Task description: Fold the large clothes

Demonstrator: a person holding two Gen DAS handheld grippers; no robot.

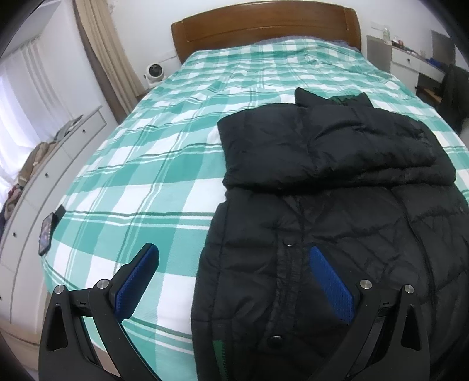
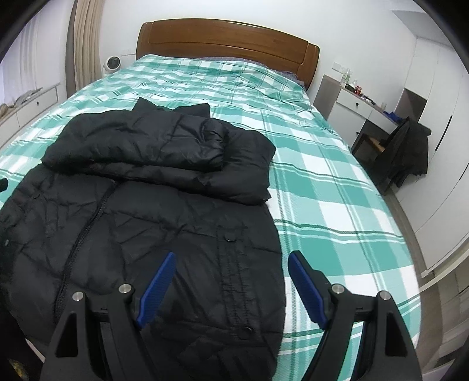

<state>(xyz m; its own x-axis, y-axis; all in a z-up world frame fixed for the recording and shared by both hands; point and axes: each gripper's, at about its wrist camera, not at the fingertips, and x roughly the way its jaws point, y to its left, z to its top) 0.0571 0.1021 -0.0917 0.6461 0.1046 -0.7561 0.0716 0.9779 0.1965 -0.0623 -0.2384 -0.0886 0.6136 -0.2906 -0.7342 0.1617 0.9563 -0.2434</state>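
A black puffer jacket [image 1: 337, 211] lies front up on the green and white checked bed [image 1: 152, 164], both sleeves folded across its chest. My left gripper [image 1: 234, 252] hovers open over the jacket's left hem edge, nothing between its blue pads. In the right wrist view the same jacket [image 2: 152, 211] fills the near left, and the bed [image 2: 337, 205] shows bare beside it. My right gripper [image 2: 231, 260] stands open above the jacket's right hem edge, one finger over cloth, the other over the sheet.
A wooden headboard [image 1: 263, 26] closes the far end. A phone [image 1: 47, 231] lies at the bed's left edge by white drawers [image 1: 35, 187]. A small fan [image 1: 154, 73] sits far left. Right of the bed stand a white desk [image 2: 360, 108] and a chair with a dark garment [image 2: 410, 146].
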